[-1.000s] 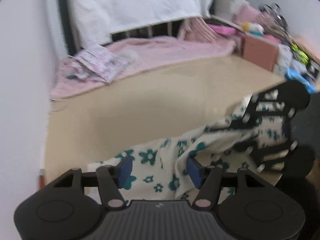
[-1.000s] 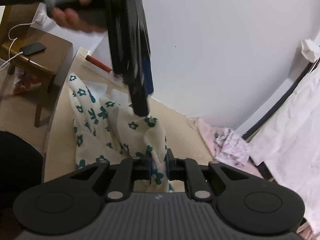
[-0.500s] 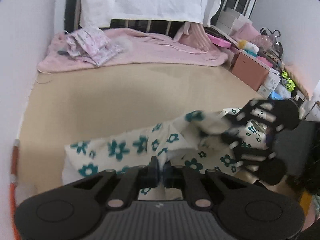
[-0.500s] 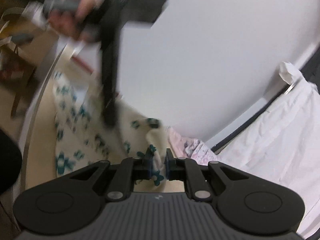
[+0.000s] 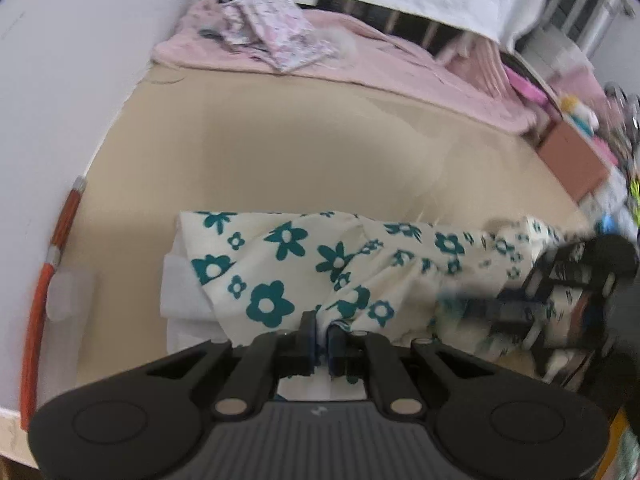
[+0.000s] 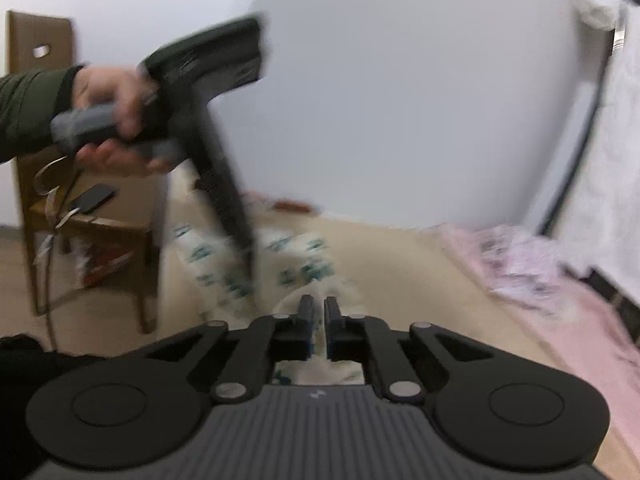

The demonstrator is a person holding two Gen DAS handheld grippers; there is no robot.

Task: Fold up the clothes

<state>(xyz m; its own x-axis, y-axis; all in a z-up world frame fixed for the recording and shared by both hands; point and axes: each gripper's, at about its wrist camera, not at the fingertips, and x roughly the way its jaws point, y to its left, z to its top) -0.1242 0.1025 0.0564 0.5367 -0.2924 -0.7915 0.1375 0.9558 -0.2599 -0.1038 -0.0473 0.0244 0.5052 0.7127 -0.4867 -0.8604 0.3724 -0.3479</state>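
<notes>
The floral garment (image 5: 304,264) — cream with teal flowers — lies stretched across the beige tabletop (image 5: 280,152). The left tongs (image 5: 321,334) are clamped on its near edge, and the right tongs (image 6: 316,320) pinch another fold of it. Behind lies a pink blanket (image 5: 380,68), near the wall.

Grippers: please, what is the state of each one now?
Left gripper: closed on the floral garment.
Right gripper: closed on the same garment.
</notes>
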